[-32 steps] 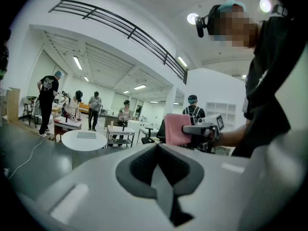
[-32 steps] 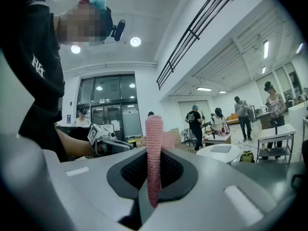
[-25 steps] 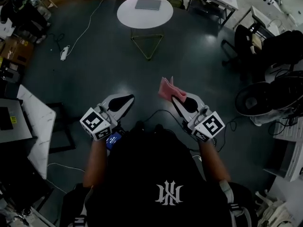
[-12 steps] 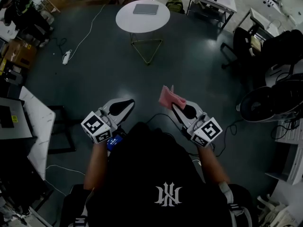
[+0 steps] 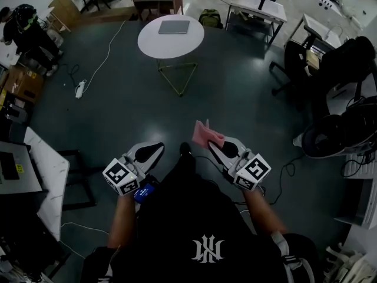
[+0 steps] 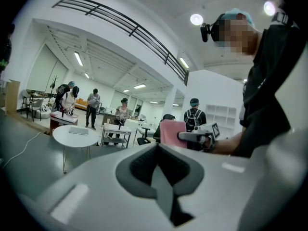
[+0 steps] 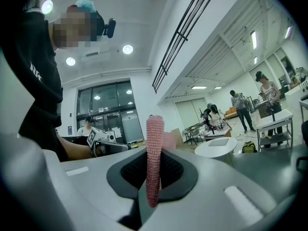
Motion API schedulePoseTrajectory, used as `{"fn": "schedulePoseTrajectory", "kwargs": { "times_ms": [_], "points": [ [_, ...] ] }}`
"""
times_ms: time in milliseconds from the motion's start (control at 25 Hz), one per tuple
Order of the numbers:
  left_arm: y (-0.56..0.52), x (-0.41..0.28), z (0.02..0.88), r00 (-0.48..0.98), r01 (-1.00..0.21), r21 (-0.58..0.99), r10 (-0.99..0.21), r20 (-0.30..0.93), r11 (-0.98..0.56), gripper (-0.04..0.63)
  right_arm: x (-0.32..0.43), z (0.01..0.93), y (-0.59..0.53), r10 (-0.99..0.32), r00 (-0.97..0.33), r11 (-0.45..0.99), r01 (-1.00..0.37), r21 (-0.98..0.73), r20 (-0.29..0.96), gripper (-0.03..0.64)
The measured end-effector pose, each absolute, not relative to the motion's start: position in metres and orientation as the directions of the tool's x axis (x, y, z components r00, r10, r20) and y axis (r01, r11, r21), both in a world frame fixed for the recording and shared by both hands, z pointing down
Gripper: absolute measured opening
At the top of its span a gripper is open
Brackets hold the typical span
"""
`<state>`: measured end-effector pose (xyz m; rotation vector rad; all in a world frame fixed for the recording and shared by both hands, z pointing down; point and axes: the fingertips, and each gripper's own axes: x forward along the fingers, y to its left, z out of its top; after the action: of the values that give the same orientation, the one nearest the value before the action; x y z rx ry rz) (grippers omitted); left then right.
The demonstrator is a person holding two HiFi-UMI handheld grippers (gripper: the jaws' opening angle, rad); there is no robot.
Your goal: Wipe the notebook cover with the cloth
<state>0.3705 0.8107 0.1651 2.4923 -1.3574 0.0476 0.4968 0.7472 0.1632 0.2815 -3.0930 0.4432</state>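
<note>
The right gripper [image 5: 211, 142] is clamped on the one pink cloth [image 5: 202, 133]. In the right gripper view the cloth [image 7: 154, 153] stands upright as a narrow knitted strip pinched between the two jaws, and its upper end rises above them. The left gripper [image 5: 155, 148] has its jaws pressed together with nothing between them; the left gripper view shows them [image 6: 157, 148] meeting along one seam. Both grippers are held in the air just in front of the person, side by side and apart, with the cloth to the right.

There is one notebook [image 5: 174, 26], grey and closed. It lies flat on the far part of the single round white bench [image 5: 150, 45], well apart from both grippers. The notebook [image 6: 78, 131] is the only thing on that bench's top [image 6: 67, 138].

A wide stretch of dark floor [image 5: 135, 99] lies open between the person and the round bench. Its left edge is crossed by a white cable and a power strip [image 5: 79, 89]. The right side is crowded with black office chairs [image 5: 306, 58]. A white-topped desk [image 5: 52, 158] stands close on the near left. Several people stand by the far desks.
</note>
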Motion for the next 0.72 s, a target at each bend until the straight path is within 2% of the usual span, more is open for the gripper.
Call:
{"fn": "schedulePoseTrajectory", "kwargs": {
  "times_ms": [320, 720],
  "points": [
    [0.723, 0.346, 0.161, 0.571, -0.814, 0.235, -0.807, 0.151, -0.532, 0.005, 0.474, 0.172, 0.681, -0.183, -0.980, 0.936, -0.197, -0.293, 0.076, 0.018],
    [0.610, 0.237, 0.151, 0.535, -0.830, 0.265, -0.835, 0.130, -0.490, 0.005, 0.369, 0.142, 0.567, -0.155, -0.984, 0.949, -0.173, -0.265, 0.087, 0.018]
  ]
}}
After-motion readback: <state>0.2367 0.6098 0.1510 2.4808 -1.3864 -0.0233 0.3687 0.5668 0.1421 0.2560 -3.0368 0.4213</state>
